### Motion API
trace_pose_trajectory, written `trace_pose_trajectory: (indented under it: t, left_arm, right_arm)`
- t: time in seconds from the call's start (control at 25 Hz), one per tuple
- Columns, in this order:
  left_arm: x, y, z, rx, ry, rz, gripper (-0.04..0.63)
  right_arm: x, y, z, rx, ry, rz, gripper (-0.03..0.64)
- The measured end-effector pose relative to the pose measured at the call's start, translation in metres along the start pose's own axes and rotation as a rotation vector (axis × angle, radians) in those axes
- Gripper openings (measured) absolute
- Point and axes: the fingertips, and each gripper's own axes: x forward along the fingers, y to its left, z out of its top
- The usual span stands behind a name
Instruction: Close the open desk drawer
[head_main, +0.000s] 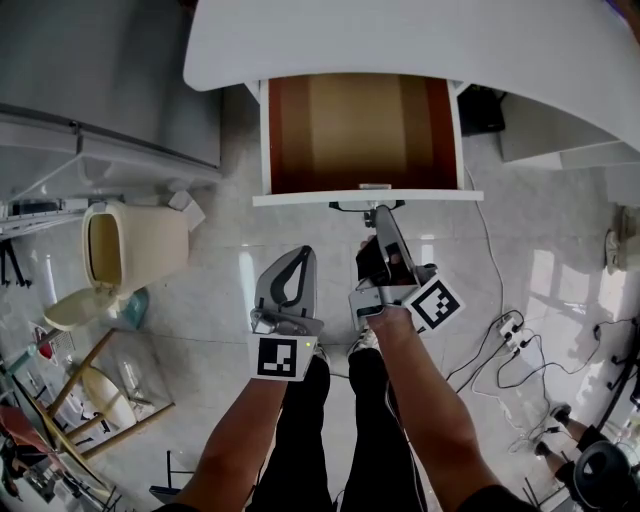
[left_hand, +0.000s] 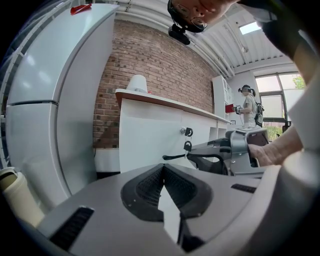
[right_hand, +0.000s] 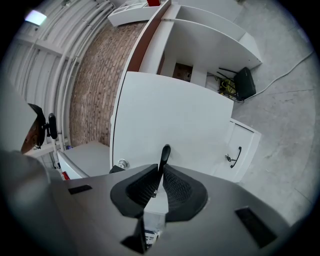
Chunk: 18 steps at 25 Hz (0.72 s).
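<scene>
**Drawer wide open, right tool clamped on its handle**

The right tool (right_hand: 161, 169) is seen almost fully closed. Only a sliver is left between the pads, and that sliver is filled by the thin black handle (right_hand: 165, 152) of the drawer (head_main: 360, 197). The handle is pinched right at the pad tips, and its rounded end pokes out past them. In the head view the same tool is held roughly level and pointed straight at the white drawer front, with its tips at the handle near the middle of that front. A small round lock (right_hand: 121, 163) can be made out on the front, off to one side of the pinched handle.

The left tool (left_hand: 162, 170) is closed too, with the pads brought together at their tips and nothing caught between them. It's held back from the drawer, beside the right tool and well short of the front. Through its own view the right tool can be spotted ahead and to the right, with the handle sticking out of its tip and a key (left_hand: 187, 145) dangling just above.

As for the drawer, it's pulled well out from under the white surface (head_main: 400, 40), so the brown inside is fully on show from above. It's found straight ahead of the right tool, and ahead and a bit to the right of the left one, above a pale tiled floor (head_main: 230, 250).
</scene>
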Motion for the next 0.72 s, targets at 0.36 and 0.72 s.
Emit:
trace_pose_trajectory:
  t: [0.36, 0.72]
  left_arm:
    - [0.006, 0.001, 0.006, 0.0, 0.003, 0.006, 0.008]
    - [0.01, 0.005, 0.004, 0.003, 0.005, 0.001, 0.008]
  right_arm:
    - [0.002, 0.011, 0.006, 0.022, -0.022, 0.014, 0.048]
    - [0.004, 0.013, 0.007, -0.001, -0.025, 0.023, 0.048]
